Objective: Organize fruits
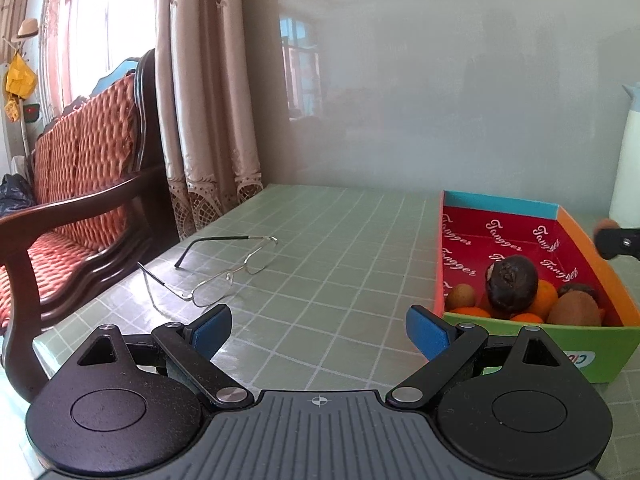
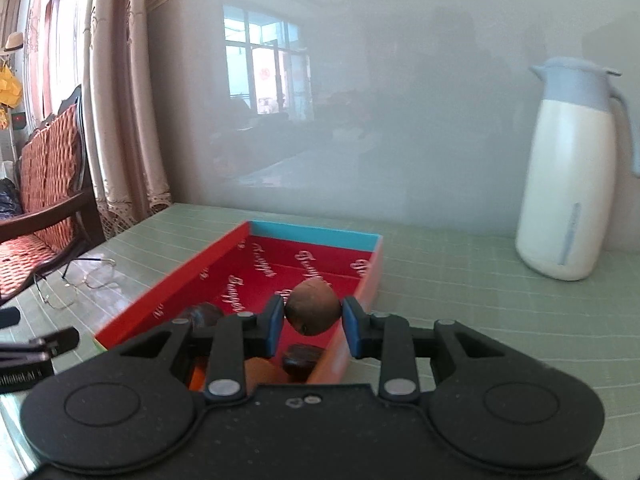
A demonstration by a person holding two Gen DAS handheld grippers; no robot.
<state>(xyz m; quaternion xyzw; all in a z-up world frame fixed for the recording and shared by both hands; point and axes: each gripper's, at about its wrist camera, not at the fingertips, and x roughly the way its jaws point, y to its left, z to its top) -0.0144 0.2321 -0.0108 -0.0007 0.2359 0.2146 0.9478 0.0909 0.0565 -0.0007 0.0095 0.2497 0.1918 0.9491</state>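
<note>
A: Where's the right gripper [image 2: 312, 318]?
B: Tilted slightly down, clamped on a brown kiwi [image 2: 313, 307], above the red box [image 2: 172, 284].
A: And the left gripper [image 1: 318, 330]?
B: Spread wide, empty, box at two o'clock.

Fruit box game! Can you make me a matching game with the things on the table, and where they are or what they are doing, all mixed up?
Things:
1. glasses
2. white jug
3. round brown fruit
4. left tongs

Places or states:
A. pinched in the right tongs, above the fruit box
B. wide open, nothing between them
C. lying unfolded on the green table, left of the box
D. standing upright, right of the box

Pairs: 1-C, 2-D, 3-A, 4-B
</note>
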